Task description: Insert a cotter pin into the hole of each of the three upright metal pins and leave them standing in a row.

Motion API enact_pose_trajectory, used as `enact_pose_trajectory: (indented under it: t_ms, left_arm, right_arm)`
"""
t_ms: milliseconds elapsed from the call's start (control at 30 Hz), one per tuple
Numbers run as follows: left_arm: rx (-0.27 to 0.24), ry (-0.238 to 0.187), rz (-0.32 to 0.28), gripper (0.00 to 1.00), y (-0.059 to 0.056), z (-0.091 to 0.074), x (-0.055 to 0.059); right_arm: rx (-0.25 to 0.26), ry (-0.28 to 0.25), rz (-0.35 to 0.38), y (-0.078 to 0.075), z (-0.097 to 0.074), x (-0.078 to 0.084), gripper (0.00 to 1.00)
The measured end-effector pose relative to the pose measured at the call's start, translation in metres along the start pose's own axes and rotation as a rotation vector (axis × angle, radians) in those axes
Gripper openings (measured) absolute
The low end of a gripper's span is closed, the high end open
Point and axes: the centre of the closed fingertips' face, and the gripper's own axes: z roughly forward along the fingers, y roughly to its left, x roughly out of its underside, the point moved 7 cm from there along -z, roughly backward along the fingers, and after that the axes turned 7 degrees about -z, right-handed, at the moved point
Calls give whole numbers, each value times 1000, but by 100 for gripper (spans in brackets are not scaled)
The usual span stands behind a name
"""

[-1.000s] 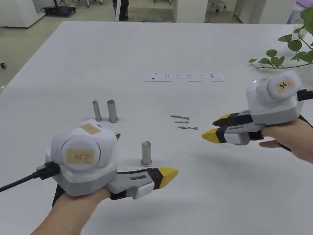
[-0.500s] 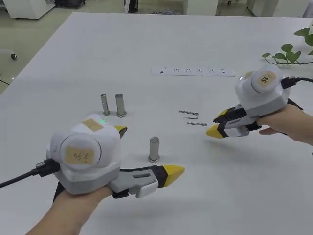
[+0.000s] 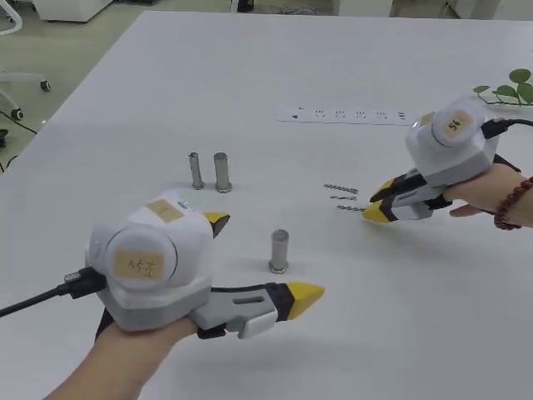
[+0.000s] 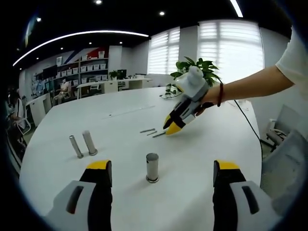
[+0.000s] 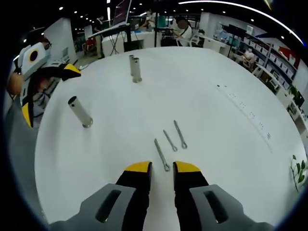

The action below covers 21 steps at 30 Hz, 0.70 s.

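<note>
Cotter pins (image 3: 343, 198), three of them, lie flat on the white table (image 3: 416, 317) in a loose fan, side by side and not touching. None is in a metal pin. In the right gripper view the nearest cotter pin (image 5: 162, 155) points its looped end at the right gripper (image 5: 162, 168), and that end lies just in the narrow gap between the jaw tips. I cannot tell whether either tip touches it. In the head view the right gripper (image 3: 379, 202) has its yellow tips low at the 3 o'clock end of the fan, and the gap itself is hard to read.

At 9 o'clock from the cotter pins a pair of metal pins (image 3: 209, 172) stands upright, close together. The lone metal pin (image 3: 279, 251) stands apart, at about 4 o'clock from that pair.

The left gripper (image 3: 261, 257) is held low near the table with its jaws spread wide. The left gripper view shows the lone metal pin (image 4: 152, 167) ahead and between the two tips, touching neither, with the right gripper (image 4: 173, 126) at 12 o'clock beyond it.

Farther up the table a white power strip (image 3: 350, 115) lies flat, and a green plant (image 3: 508, 87) stands at the 2 o'clock corner. A beaded bracelet (image 3: 510, 204) sits on the right wrist. A black cable (image 3: 33, 304) trails from the left gripper.
</note>
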Motion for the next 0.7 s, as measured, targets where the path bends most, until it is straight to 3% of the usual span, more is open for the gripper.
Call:
enact_pose_trajectory:
  t_ms: [300,433,500,700]
  left_arm:
    - [-3,5,-9,85,2,-1,2]
    - [-2,8,-18,83,2,-1,3]
    - [-1,12,-21,83,1,-1,4]
    - [12,22,-17,83,-1,-1,6]
  right_arm:
    - [-36,25,-38,-5,8,-1,13]
    - [-76,64,-82,-2,9,0,11]
    - [-73,59,-94,-1,11,-4,10]
    - [-90,112,-135,-4,14,-8,6]
